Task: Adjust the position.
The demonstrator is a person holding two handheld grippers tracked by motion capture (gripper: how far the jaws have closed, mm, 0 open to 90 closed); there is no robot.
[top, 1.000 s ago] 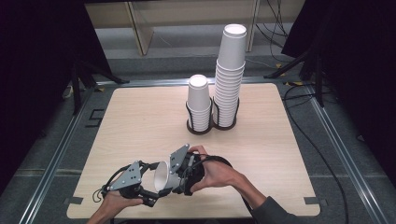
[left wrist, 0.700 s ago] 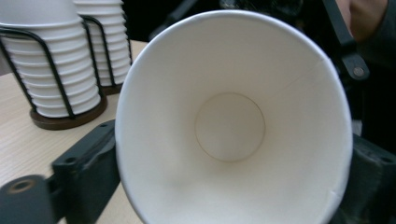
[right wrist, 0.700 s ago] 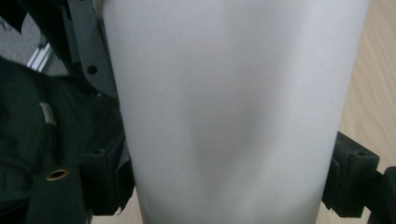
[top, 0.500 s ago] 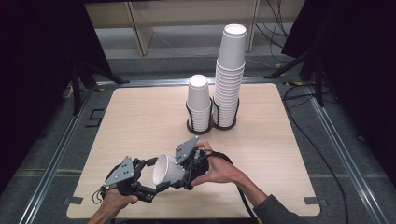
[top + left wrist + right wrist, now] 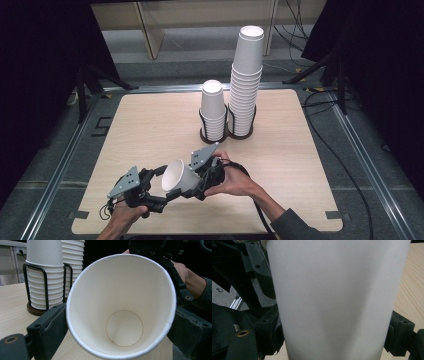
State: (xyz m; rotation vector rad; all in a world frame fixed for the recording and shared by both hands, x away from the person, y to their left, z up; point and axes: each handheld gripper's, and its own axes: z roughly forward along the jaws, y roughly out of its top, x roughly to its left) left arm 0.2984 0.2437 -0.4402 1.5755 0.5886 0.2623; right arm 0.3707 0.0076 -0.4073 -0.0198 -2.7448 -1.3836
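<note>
A white paper cup (image 5: 176, 176) lies on its side in the air above the table's near edge, its mouth turned toward my left gripper (image 5: 167, 186). My right gripper (image 5: 192, 180) is shut on the cup's body (image 5: 337, 297), one jaw on each side. In the left gripper view the cup's open mouth (image 5: 120, 305) sits between that gripper's jaws, which have just been opening and now flank the rim without squeezing it. A hand and the right gripper (image 5: 162, 250) show behind the cup.
Two stacks of white cups stand in a black wire holder (image 5: 227, 134) at the back middle of the wooden table (image 5: 150, 125): a short stack (image 5: 214, 112) and a tall stack (image 5: 246, 85). Cables trail off the right side.
The left gripper's jaws have spread apart around the cup's rim. The right gripper has tipped upward a little with the cup still in it.
</note>
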